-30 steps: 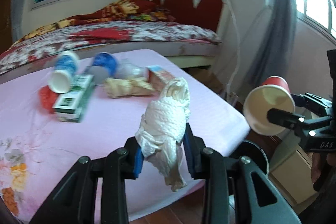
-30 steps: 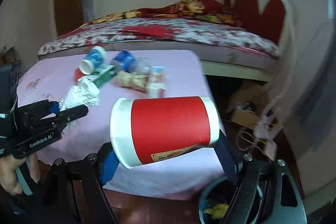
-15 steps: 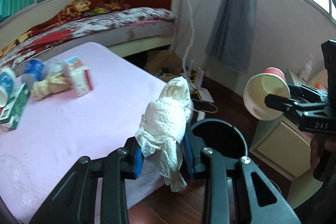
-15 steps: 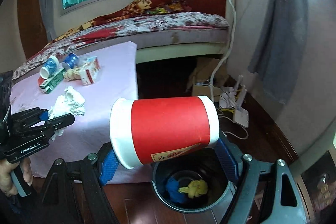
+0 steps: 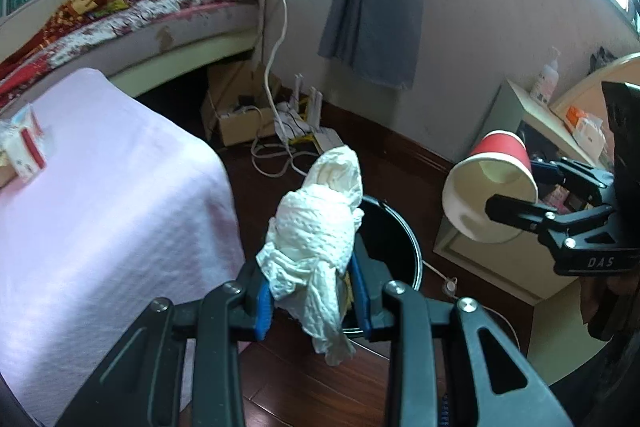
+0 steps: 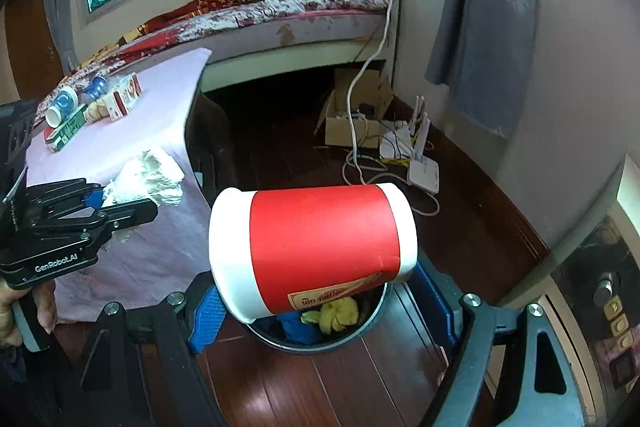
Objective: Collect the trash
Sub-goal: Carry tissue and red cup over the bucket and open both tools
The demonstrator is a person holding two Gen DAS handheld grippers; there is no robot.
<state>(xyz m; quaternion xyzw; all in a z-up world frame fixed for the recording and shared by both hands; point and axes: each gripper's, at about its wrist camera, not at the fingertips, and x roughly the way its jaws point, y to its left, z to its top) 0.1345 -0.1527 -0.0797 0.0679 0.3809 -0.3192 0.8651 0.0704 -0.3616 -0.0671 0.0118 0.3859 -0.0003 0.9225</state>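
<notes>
My left gripper [image 5: 312, 299] is shut on a crumpled white paper towel [image 5: 316, 235] and holds it above the near rim of a black trash bin [image 5: 400, 247] on the floor. My right gripper [image 6: 316, 303] is shut on a red and white paper cup [image 6: 316, 251] lying sideways, right over the same bin [image 6: 356, 335], which holds blue and yellow trash. The cup also shows in the left wrist view [image 5: 492, 191], to the right of the bin. The towel also shows in the right wrist view [image 6: 148, 179].
A pink-covered table [image 6: 120, 147] at the left carries blue cups [image 6: 64, 101], a green box [image 6: 66, 131] and a red-white carton [image 6: 126, 97]. A bed [image 6: 280, 11], cardboard box [image 6: 352, 123], cables, router [image 6: 420, 163] and cabinet [image 5: 500, 255] surround the bin.
Both grippers have swung right, away from the table, to above the bin. The bin now lies directly under the cup and the towel. Both grips are unchanged.
</notes>
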